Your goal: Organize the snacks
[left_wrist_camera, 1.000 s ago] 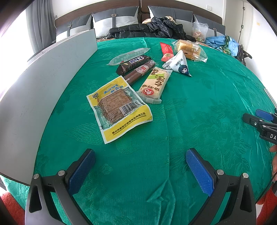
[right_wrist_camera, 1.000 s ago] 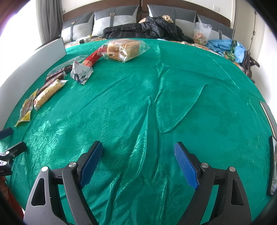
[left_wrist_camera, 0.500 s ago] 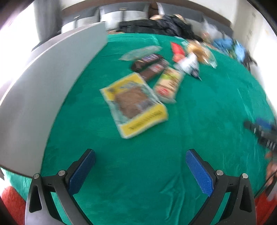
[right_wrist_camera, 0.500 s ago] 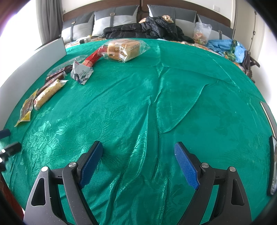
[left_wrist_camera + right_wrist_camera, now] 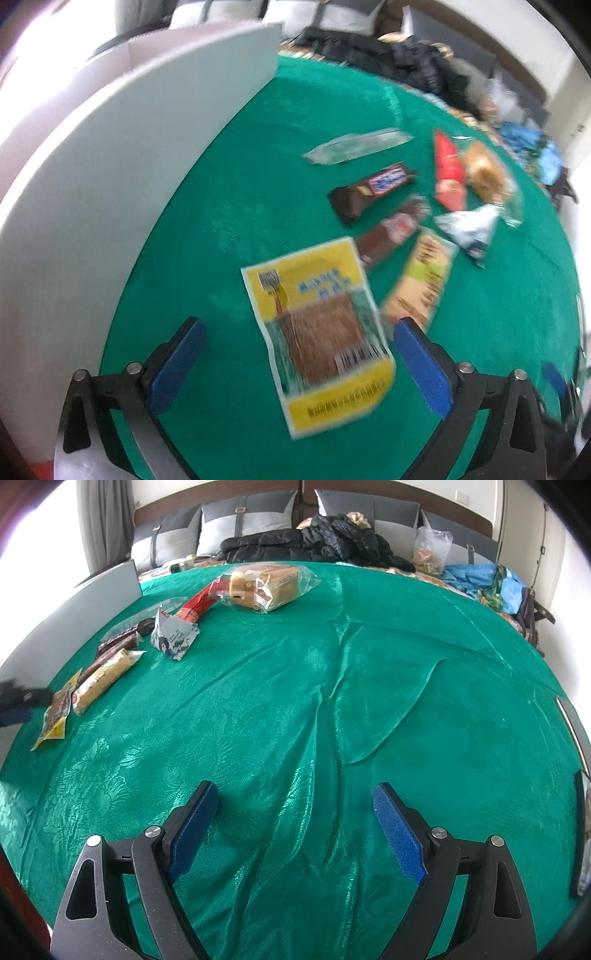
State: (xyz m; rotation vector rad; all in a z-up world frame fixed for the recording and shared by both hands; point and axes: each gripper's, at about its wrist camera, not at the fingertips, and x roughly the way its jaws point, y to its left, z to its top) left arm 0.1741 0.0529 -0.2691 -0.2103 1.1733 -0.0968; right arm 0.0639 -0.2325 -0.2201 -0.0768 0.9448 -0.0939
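Left gripper (image 5: 295, 365) over the yellow snack packet (image 5: 321, 332) lying flat on the green bedspread (image 5: 229, 192), jaws closing, packet between but untouched, likely lined up for pickup. Right gripper (image 5: 295, 827) spread wide, empty, parked clear.

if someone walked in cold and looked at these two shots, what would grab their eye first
Probably the bright green cloth filling both views, with a cluster of snacks near the white board at its left edge. Nearest the left hand-held gripper lies a yellow packet, framed between its closing jaws but untouched. Farther back, a clear bag of bread sits apart, while the right hand-held gripper hangs open over bare cloth.
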